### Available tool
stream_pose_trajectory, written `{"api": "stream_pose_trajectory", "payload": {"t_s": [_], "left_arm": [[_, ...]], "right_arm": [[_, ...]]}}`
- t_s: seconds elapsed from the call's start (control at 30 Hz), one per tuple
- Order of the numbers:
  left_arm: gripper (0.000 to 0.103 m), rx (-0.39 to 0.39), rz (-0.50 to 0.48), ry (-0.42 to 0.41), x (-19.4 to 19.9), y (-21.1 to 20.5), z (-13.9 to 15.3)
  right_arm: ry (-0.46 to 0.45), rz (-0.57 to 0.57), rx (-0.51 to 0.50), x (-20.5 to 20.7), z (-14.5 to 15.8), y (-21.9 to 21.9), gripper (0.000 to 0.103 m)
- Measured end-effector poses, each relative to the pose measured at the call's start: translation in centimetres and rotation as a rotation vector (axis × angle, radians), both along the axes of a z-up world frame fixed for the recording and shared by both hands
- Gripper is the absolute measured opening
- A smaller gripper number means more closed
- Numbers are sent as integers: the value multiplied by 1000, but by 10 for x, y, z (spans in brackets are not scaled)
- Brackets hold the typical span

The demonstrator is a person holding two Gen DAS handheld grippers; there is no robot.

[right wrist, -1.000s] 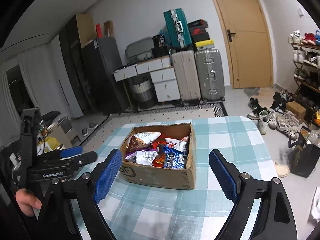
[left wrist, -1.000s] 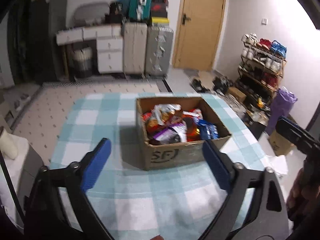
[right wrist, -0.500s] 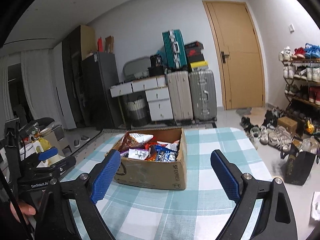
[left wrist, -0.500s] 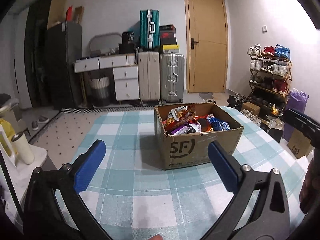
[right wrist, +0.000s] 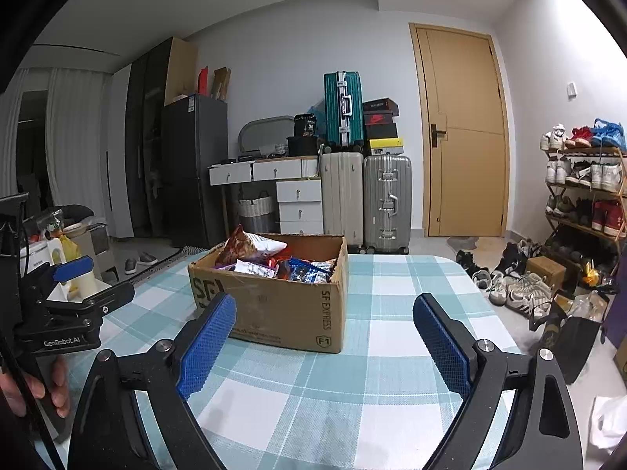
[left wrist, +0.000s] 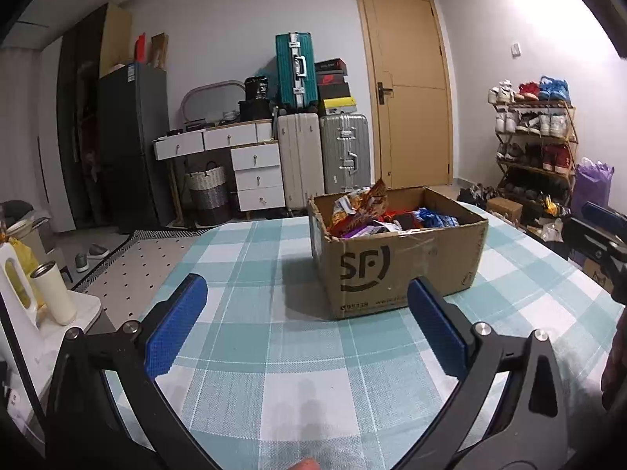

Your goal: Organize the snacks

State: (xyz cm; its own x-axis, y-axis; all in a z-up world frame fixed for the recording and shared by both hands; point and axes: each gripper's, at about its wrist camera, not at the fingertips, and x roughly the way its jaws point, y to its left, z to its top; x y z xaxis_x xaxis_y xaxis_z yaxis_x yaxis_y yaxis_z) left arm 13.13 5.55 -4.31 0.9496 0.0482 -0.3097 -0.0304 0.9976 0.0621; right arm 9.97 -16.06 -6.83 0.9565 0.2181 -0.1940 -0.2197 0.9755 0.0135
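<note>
— How is the light?

— Even and rather cool, indoor light from above; the ceiling (right wrist: 219, 4) and white walls look bright, and the upper right wall (left wrist: 548, 31) nearly washes out.

— Shadows?

— Soft ones. The cardboard box (left wrist: 395, 270) casts a dim patch to its left on the checked tablecloth (left wrist: 250, 258).

— Sharpness?

— Clear in the middle. The fisheye bends the door (right wrist: 462, 133) and shelves, and black vignette fills the corners. The dark wardrobe (right wrist: 145, 137) loses detail.
</note>
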Motion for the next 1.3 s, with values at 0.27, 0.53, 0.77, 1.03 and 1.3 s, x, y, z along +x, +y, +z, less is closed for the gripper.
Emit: {"api": "stream_pose_trajectory", "payload": {"t_s": [0.27,0.53,0.77,1.03,1.3], "left_arm": [[102,-51,28,-24,15,10,-20],[102,-52,35,-4,21,13,-23],[102,-47,31,-9,29,11,-26],[102,-55,37,-11,23,13,-26],[102,-62,33,-14,23,14,-27]], "right_arm": [[-3,-5,-29,8,-15,3,94],[47,-16,-42,23,-21,8,95],[50,-23,-45,27,-23,10,102],[49,-23,-44,28,-24,9,103],[49,-23,-45,26,-23,9,103]]}}
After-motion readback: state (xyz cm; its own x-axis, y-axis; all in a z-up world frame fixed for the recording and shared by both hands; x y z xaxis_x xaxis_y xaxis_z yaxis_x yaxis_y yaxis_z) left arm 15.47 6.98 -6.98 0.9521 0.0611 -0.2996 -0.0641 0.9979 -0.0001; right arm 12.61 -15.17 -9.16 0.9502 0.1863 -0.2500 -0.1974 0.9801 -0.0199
